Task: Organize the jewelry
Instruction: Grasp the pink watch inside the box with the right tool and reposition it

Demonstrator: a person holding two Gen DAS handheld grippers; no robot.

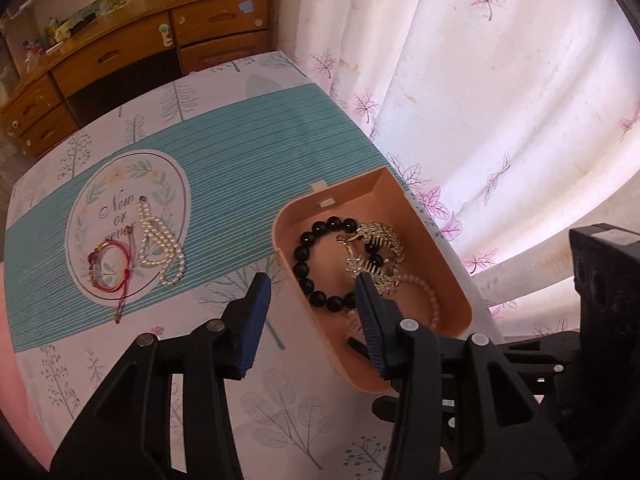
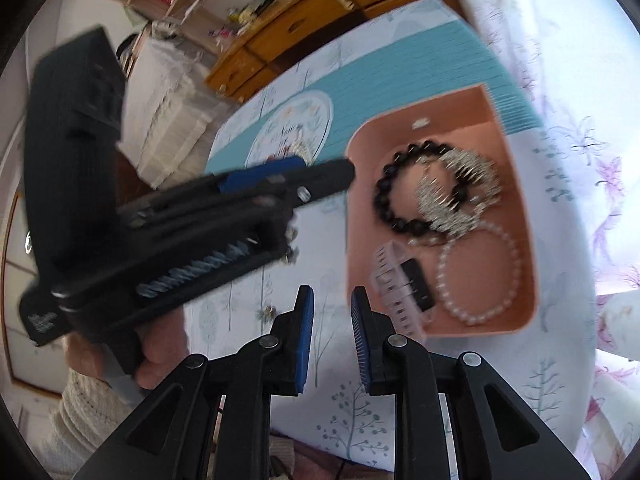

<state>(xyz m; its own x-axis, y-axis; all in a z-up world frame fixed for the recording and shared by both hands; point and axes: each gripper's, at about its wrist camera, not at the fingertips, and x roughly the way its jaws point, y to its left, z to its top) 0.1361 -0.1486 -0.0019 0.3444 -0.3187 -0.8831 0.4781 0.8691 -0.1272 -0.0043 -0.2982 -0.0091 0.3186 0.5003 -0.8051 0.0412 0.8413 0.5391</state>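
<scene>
- Left gripper (image 1: pixel 312 284) spread and empty over the pink box's (image 1: pixel 456 292) rim, likely just past a drop
- Right gripper (image 2: pixel 331 296) slightly parted, empty
- Pearl necklace (image 1: pixel 160 248) and red bracelet (image 1: pixel 108 264) await on the tablecloth (image 1: pixel 224 184)

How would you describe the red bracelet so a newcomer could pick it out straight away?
Start at the teal striped band of the tablecloth and find its round white emblem with cursive lettering. On the emblem's lower left lies the thin red cord bracelet, outside the peach plastic box. Unlike the white pearl strand just beside it, it is a cord loop with trailing ends.
</scene>
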